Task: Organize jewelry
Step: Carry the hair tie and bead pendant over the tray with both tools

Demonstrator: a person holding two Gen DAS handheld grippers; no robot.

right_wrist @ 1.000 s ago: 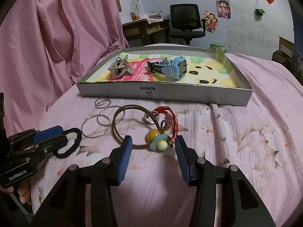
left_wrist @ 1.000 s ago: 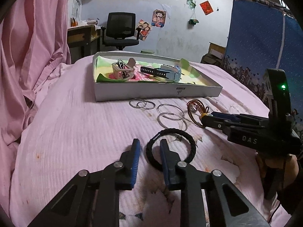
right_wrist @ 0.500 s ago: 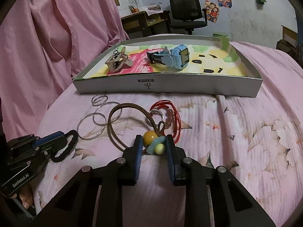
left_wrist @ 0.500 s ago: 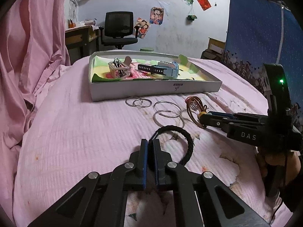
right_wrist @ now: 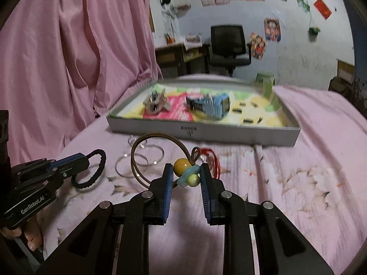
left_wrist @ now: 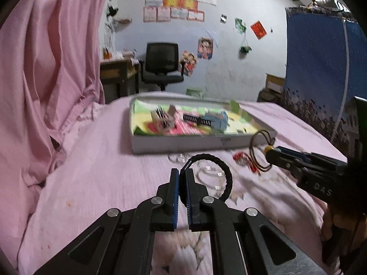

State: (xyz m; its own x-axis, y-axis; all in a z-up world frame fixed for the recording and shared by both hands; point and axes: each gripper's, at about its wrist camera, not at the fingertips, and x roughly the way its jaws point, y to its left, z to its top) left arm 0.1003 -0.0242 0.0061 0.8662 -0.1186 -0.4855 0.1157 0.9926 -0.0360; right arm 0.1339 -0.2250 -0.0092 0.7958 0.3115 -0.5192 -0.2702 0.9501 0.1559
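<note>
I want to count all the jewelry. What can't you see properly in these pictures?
- Things in the tray, both views: motion blur smears the blue watch and a tan item.
- Clear rings, right view: partly behind the brown hair tie.
- Red bracelet, right view: the right gripper hides most of it.

A black office chair [left_wrist: 162, 64] stands by a wooden desk [left_wrist: 117, 68], beside a pink curtain [left_wrist: 50, 64].
</note>
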